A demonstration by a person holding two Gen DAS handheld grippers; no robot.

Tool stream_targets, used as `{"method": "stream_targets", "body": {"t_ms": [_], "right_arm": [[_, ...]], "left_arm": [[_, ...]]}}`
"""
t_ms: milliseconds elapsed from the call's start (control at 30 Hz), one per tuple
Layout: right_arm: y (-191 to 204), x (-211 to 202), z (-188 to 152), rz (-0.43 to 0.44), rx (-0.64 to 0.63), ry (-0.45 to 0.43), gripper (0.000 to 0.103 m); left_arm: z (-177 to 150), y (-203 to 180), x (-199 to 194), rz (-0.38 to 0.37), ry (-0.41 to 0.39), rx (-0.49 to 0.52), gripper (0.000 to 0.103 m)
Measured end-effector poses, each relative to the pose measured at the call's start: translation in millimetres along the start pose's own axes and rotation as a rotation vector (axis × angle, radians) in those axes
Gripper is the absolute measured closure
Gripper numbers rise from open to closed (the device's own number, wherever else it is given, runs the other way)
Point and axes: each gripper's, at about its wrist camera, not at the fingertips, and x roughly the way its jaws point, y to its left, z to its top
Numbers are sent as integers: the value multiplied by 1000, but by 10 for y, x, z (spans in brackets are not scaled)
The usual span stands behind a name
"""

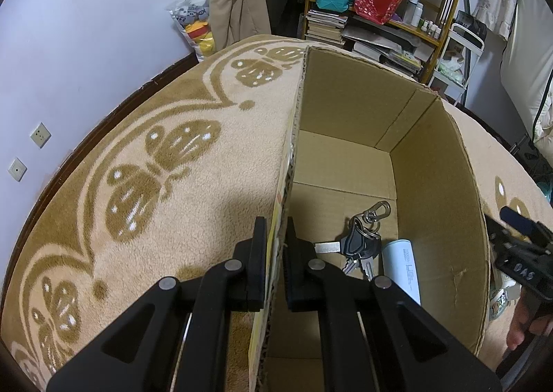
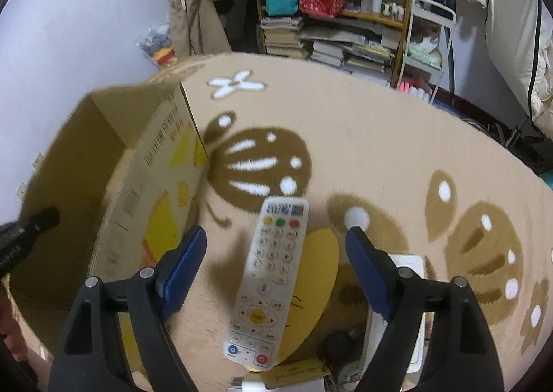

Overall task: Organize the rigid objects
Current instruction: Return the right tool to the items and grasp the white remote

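Note:
My left gripper [image 1: 276,223] is shut on the near left wall of an open cardboard box [image 1: 435,184], one finger inside and one outside. On the box floor lie a bunch of keys [image 1: 363,241] and a pale blue-white cylinder [image 1: 402,267]. My right gripper [image 2: 276,234] is open, its blue pads [image 2: 188,260] wide apart. Between them, touching neither, a white remote control [image 2: 269,281] lies on a yellow oval item [image 2: 316,274] on the rug. The box [image 2: 152,184] stands just left of the remote.
A beige rug with brown butterfly patterns [image 2: 380,150] covers the floor. A white boxy item [image 2: 411,264] and small clutter lie under the right finger. Shelves with books and bags [image 2: 331,11] stand behind the rug. The right gripper's body [image 1: 518,253] shows past the box's right wall.

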Motion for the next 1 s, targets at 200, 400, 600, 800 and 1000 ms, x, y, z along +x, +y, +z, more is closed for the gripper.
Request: {"method": "stream_targets", "body": {"t_ms": [200, 400, 600, 800, 1000], "right_arm": [[-18, 163, -92, 1, 6, 34, 19], [-29, 326, -192, 11, 28, 93, 31], [62, 338, -281, -31, -1, 90, 45], [119, 314, -305, -69, -5, 103, 46], [194, 316, -336, -103, -12, 100, 45]], "left_arm": [[0, 4, -23, 2, -7, 6, 96], [-9, -8, -70, 21, -26, 8, 96], [-7, -17, -83, 22, -29, 9, 96], [-10, -42, -136, 24, -46, 17, 96], [-21, -24, -171, 26, -53, 10, 96]]}}
